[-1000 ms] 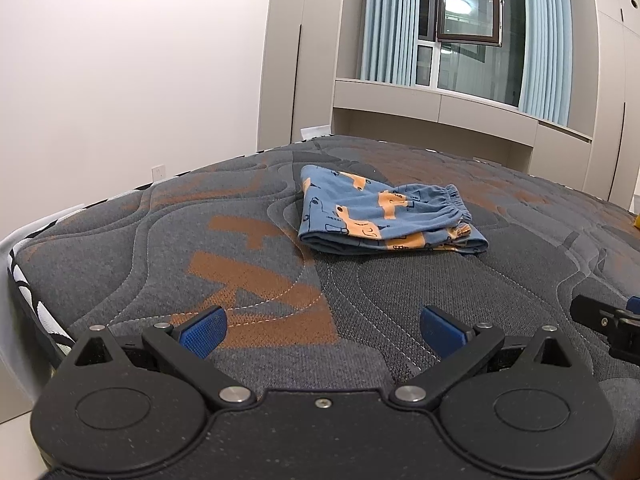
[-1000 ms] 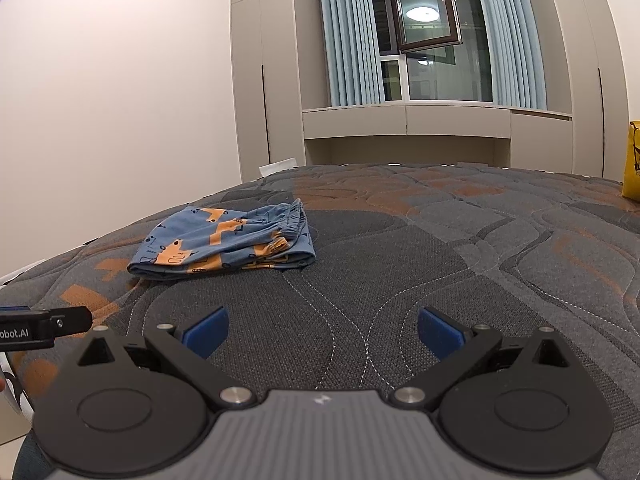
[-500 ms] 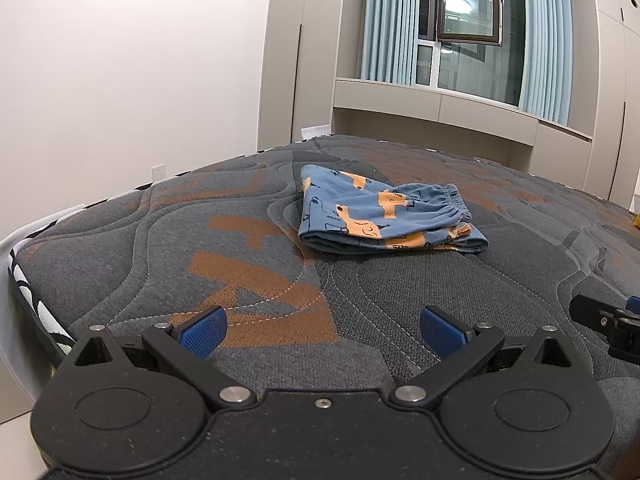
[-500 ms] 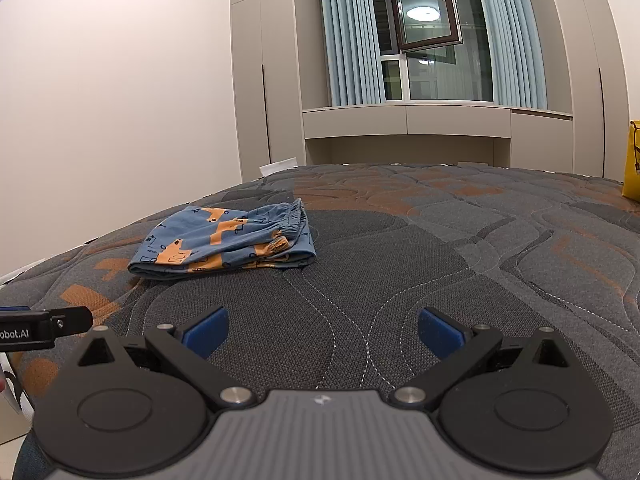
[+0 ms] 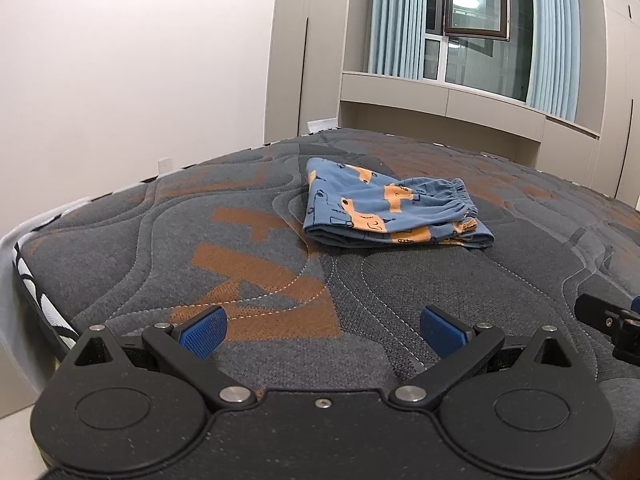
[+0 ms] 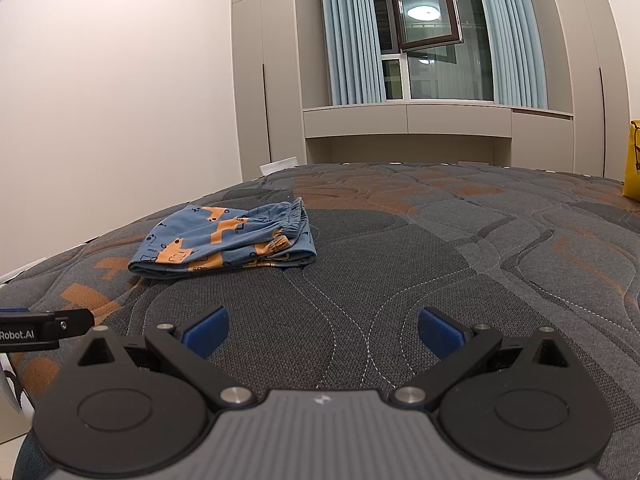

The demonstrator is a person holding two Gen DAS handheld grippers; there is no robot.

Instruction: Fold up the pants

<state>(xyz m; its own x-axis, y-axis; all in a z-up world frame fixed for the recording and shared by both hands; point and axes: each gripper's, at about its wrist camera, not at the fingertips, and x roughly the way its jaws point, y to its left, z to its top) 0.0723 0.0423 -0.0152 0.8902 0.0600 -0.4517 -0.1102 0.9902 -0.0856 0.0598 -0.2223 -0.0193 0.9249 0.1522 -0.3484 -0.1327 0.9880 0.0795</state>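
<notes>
The blue pants with orange print (image 5: 384,210) lie folded into a compact stack on the grey and orange mattress (image 5: 248,280), waistband to the right. They also show in the right wrist view (image 6: 224,242), left of centre. My left gripper (image 5: 322,330) is open and empty, low over the mattress, well short of the pants. My right gripper (image 6: 322,330) is open and empty too, to the right of the pants and nearer than them. Each gripper's tip shows at the edge of the other's view.
The mattress's left edge (image 5: 24,264) drops off beside a white wall. A window with blue curtains (image 6: 424,36) and beige cabinets stand behind the bed. A yellow bag (image 6: 632,160) sits at the far right.
</notes>
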